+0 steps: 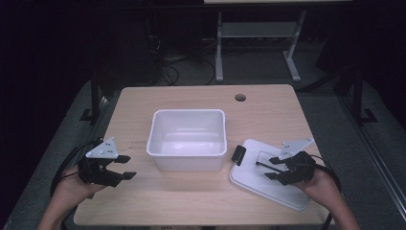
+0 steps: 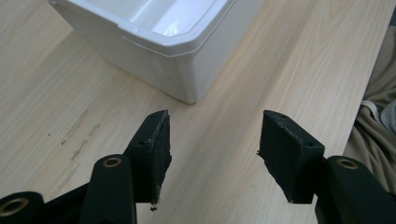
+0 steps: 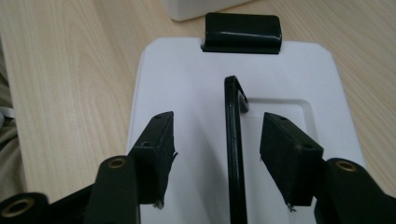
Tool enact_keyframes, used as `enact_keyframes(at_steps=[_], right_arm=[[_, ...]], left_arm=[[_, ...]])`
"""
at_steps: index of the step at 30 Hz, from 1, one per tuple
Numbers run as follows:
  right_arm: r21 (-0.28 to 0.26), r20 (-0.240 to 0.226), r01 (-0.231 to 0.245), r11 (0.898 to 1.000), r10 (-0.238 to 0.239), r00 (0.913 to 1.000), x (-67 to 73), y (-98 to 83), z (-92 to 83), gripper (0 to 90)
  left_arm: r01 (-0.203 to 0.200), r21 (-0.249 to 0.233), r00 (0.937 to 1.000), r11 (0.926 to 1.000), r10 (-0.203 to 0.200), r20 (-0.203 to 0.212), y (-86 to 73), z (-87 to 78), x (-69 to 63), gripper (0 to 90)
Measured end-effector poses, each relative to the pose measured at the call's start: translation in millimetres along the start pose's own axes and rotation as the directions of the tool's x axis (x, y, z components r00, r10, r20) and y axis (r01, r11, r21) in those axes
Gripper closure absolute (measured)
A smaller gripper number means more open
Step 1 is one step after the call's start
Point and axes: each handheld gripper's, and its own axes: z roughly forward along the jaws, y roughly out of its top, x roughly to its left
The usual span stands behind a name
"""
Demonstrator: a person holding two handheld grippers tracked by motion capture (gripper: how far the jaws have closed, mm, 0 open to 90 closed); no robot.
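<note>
Black handle [image 3: 235, 154] on the lid [image 3: 187, 93] runs between the right tool's [image 3: 217, 156] parted jaws.

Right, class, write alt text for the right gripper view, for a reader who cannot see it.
The right gripper, its two black jaws open, straddles a thin black handle that stands up from a flat white lid lying on a light wooden table. A black latch sits at the lid's far edge, with the corner of a white tub just beyond.
</note>
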Motion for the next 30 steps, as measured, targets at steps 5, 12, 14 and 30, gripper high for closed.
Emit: enact_keyframes(at_steps=[5, 12, 14, 30], right_arm=[[0.026, 0.005, -0.003, 1.0, 0.003, 1.0, -4.6, -2.4, 3.6, 52.8], [0.052, 0.008, -0.004, 0.999, 0.003, 1.0, -7.9, -3.1, 8.6, 60.8], [0.056, 0.005, -0.008, 0.998, 0.008, 1.0, -8.4, -3.2, 9.4, 61.9], [0.075, -0.01, -0.031, 0.997, 0.032, 0.9994, -17.9, -8.8, 11.1, 76.3]], left_arm=[[0.004, -0.005, 1.0, 1.0, -0.004, 0.0, -5.4, 4.9, -1.5, 41.9], [0.018, -0.01, 0.9998, 0.9998, -0.018, 0.012, -11.8, 14.6, -2.5, 40.5], [0.023, -0.013, 0.9996, 0.9997, -0.023, 0.015, -12.8, 17.2, -3.1, 40.1], [0.025, -0.013, 0.9995, 0.9996, -0.024, 0.021, -22.0, 36.4, -8.8, 37.8]])
